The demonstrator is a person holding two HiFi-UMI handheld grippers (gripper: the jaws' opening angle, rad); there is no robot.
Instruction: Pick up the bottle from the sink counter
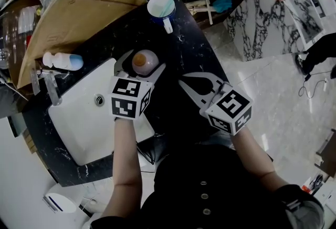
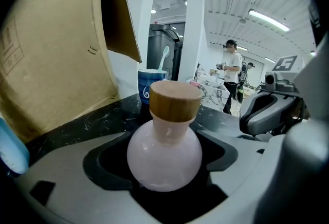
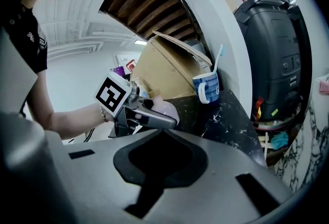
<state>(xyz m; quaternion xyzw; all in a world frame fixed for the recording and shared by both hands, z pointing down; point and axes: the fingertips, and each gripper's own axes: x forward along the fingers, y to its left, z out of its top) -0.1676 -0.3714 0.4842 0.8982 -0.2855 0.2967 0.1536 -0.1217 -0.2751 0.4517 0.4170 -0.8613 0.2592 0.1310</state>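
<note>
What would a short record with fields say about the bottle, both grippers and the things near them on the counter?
object: pale pink round bottle with a wooden cap, upright
holder: left gripper, jaws shut on the bottle's belly
other tool: right gripper, jaws shut, empty, to the bottle's right
behind: blue mug
surface: black marbled counter
beside: white sink, left of the bottle

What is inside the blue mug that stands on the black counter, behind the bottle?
A pale blue toothbrush leans out of the mug. Nothing else shows above the rim. The brush's lower end is covered by the mug's wall, and I cannot tell whether there is water inside.
</note>
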